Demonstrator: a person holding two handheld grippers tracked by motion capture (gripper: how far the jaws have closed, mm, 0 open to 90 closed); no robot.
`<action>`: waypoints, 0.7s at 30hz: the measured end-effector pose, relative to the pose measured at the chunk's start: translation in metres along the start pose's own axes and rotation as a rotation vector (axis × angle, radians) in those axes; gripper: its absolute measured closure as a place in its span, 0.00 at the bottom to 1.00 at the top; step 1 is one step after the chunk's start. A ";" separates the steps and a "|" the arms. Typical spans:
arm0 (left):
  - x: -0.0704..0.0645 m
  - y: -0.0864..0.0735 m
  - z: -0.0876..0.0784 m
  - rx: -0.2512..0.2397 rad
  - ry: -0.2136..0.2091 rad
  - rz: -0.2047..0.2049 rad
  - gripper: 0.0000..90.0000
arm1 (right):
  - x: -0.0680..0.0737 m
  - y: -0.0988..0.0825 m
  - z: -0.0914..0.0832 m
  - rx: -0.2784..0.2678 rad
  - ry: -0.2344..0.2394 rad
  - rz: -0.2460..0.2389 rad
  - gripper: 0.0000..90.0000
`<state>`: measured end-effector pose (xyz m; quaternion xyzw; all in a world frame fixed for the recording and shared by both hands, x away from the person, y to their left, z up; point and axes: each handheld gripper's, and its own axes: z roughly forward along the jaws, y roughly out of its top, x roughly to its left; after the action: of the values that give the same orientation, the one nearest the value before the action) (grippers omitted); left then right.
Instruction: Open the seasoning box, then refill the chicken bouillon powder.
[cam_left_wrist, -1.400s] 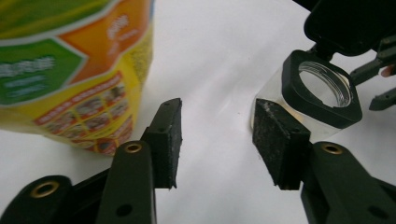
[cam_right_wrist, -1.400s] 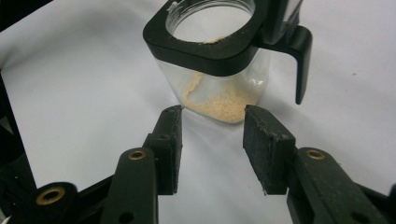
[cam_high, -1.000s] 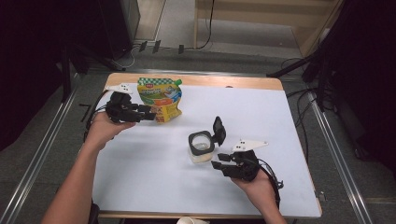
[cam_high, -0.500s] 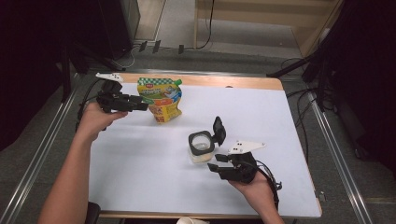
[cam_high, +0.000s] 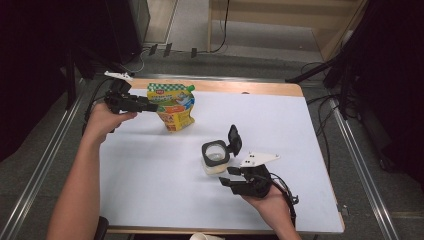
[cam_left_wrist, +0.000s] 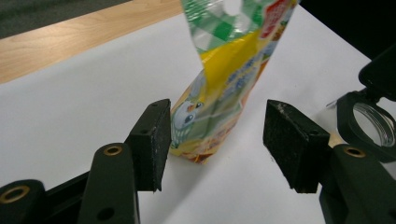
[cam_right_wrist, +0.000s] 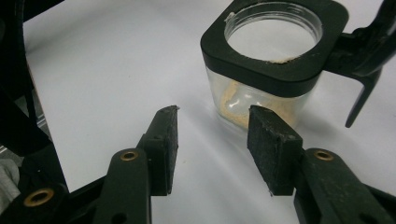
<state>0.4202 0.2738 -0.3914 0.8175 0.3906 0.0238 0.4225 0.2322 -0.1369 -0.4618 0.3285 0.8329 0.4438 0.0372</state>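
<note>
Now we see a stand-up snack pouch (cam_high: 172, 106) standing at the far left of the white table (cam_high: 150, 175), with a green checked top, yellow body and a cartoon bird printed low on it. Our left gripper (cam_high: 150, 106) has just been opening; its jaws stand apart with the pouch beyond them, unheld, and since a second ago the hand has pulled back left from the pouch. Nearer the middle stands a clear jar (cam_high: 216, 159) with a black collar and flipped-up lid, some tan powder inside. Our right gripper (cam_high: 227, 175) sits just beside it, jaws half open, gripping nothing.
</note>
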 end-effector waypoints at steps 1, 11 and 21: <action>0.001 0.000 0.002 -0.003 -0.002 -0.003 0.48 | 0.001 0.000 0.001 0.002 0.001 0.001 0.61; -0.003 0.010 0.025 -0.012 -0.028 0.055 0.54 | 0.005 -0.001 0.016 0.029 0.022 -0.013 0.61; -0.010 0.011 0.034 -0.030 -0.036 0.053 0.68 | 0.011 0.000 0.023 0.011 0.077 0.011 0.60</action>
<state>0.4320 0.2407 -0.4027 0.8214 0.3607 0.0260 0.4411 0.2316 -0.1142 -0.4728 0.3159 0.8343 0.4518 0.0009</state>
